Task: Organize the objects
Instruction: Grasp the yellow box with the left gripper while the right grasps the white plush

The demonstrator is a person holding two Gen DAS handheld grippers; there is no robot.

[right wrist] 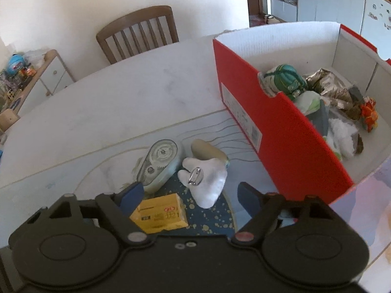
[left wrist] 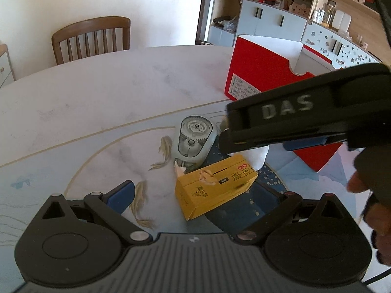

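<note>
A yellow carton [left wrist: 215, 185] lies on the patterned mat, between the fingers of my open left gripper [left wrist: 200, 195]. It also shows in the right wrist view [right wrist: 160, 213]. A pale correction-tape dispenser [left wrist: 194, 140] [right wrist: 158, 164] lies just beyond it. A white tooth-shaped plush with a safety pin [right wrist: 205, 180] and a beige pebble-like object [right wrist: 207, 150] lie beside the dispenser. My right gripper [right wrist: 190, 195] is open and empty, hovering above these items; its black body [left wrist: 293, 122] crosses the left wrist view. A red shoebox [right wrist: 281, 127] [left wrist: 259, 70] holding several items stands to the right.
A wooden chair [left wrist: 92, 39] [right wrist: 139, 31] stands behind the white table [left wrist: 110, 92]. A low cabinet with clutter [right wrist: 29, 78] stands at the left. Shelves and cupboards [left wrist: 305, 12] line the back right.
</note>
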